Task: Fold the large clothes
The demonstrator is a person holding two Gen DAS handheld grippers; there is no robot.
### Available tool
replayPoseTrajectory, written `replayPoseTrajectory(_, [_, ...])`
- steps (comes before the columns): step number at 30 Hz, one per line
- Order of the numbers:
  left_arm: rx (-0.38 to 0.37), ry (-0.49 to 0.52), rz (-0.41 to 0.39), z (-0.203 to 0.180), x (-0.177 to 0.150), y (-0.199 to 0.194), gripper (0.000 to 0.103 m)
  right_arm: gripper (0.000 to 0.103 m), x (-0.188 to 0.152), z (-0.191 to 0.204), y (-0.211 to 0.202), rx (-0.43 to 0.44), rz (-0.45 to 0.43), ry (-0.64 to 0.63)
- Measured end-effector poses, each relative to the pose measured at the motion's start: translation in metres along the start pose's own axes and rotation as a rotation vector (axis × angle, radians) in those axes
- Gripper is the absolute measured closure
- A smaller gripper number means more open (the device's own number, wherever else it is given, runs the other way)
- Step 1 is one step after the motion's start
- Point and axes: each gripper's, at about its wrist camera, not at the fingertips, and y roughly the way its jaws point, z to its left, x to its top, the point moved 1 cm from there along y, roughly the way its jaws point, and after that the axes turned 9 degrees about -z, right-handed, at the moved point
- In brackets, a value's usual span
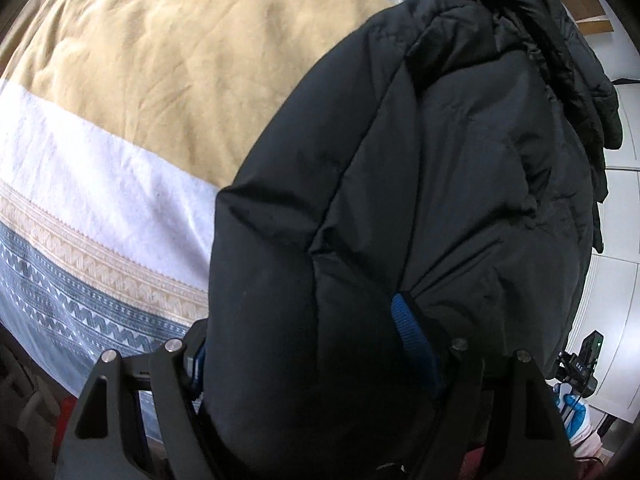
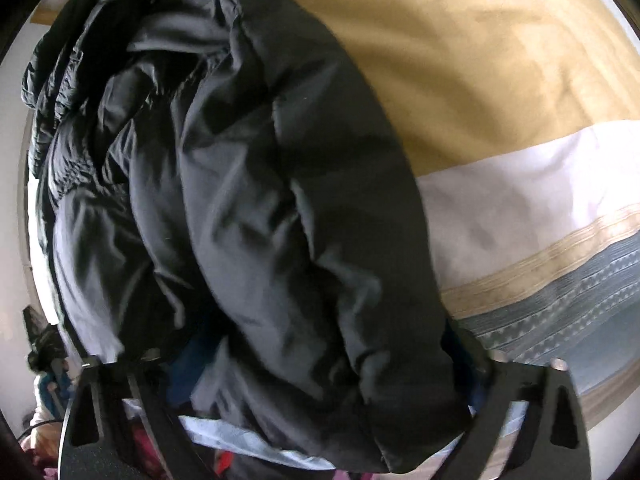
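**A:** So what's going on here? All I'm seeing is a big black puffy jacket [image 1: 420, 208] filling both wrist views.

**B:** Yeah, that's the thing being folded. It's lying bunched up on a bed, on top of a bedspread [image 1: 132, 92] with a tan band, a white band and a grey-blue zigzag stripe. In the left view the jacket is sitting on the right side of the bedspread, in the right view [image 2: 248, 208] it's on the left, so it's lying between the two hands.

**A:** And the tongs?

**B:** The left tongs [image 1: 316, 364] are standing wide with a fat fold of the jacket stuffed between them. The blue pad [image 1: 412, 340] on the right-hand finger is pressing straight into the fabric, and the cloth is puckering around it, so I'm calling that one clamped on the jacket.

**A:** Right one the same?

**B:** The right tongs [image 2: 320, 364] also have a thick roll of jacket bulging between them, and the fingertips are buried under it. That view is blurry, so I honestly can't tell whether the pads are squeezing the fabric or just sitting around it.

**A:** Anything else in shot?

**B:** White floor tiles [image 1: 616, 216] past the edge of the bed in the left view, plus a small dark gadget [image 1: 586, 360] down there. Can't make out what it is.
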Motion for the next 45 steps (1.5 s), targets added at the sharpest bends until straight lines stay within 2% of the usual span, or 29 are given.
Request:
replayPoseTrajectory(5, [-0.008,-0.016,0.001,-0.007,-0.008,-0.004,0.029,0.054,0.000,0.013,-0.005,0.034,0.030,-0.024])
replayPoseTrajectory(8, [-0.050,-0.048,-0.006,-0.012,-0.011,-0.009,0.043,0.073,-0.001,0.025,-0.010,0.054,0.036,-0.045])
replayPoseTrajectory(9, [-0.068,-0.056,-0.009,-0.013,-0.013,-0.011,0.052,0.079,-0.001,0.030,-0.011,0.059,0.037,-0.059])
replayPoseTrajectory(12, [-0.109,-0.073,-0.023,-0.015,-0.018,-0.019,0.075,0.087,-0.002,0.044,-0.017,0.070,0.046,-0.105])
replayPoseTrajectory(13, [-0.122,-0.083,-0.028,-0.017,-0.019,-0.022,0.081,0.088,-0.001,0.047,-0.019,0.072,0.045,-0.116])
replayPoseTrajectory(16, [-0.148,-0.109,-0.040,-0.022,-0.018,-0.037,0.089,0.090,0.003,0.060,-0.029,0.075,0.028,-0.140])
replayPoseTrajectory(19, [-0.181,-0.089,-0.049,-0.025,-0.016,-0.052,0.091,0.091,0.009,0.070,-0.043,0.096,-0.003,-0.150])
replayPoseTrajectory(23, [-0.271,-0.074,-0.081,-0.029,-0.004,-0.081,0.093,0.092,0.021,0.076,-0.069,0.159,-0.078,-0.120])
replayPoseTrajectory(27, [-0.304,-0.060,-0.129,-0.038,0.010,-0.112,0.094,0.093,0.045,0.074,-0.102,0.221,-0.177,-0.089])
replayPoseTrajectory(31, [-0.328,-0.080,-0.190,-0.046,0.046,-0.132,0.094,0.093,0.071,0.073,-0.135,0.271,-0.274,-0.073])
replayPoseTrajectory(36, [-0.407,-0.074,-0.297,-0.061,0.096,-0.166,0.094,0.093,0.101,0.091,-0.169,0.326,-0.394,-0.049])
replayPoseTrajectory(42, [-0.519,-0.057,-0.401,-0.104,0.164,-0.204,0.094,0.093,0.151,0.099,-0.206,0.409,-0.535,0.023])
replayPoseTrajectory(45, [-0.552,-0.048,-0.436,-0.126,0.201,-0.218,0.094,0.093,0.183,0.103,-0.222,0.416,-0.589,0.073])
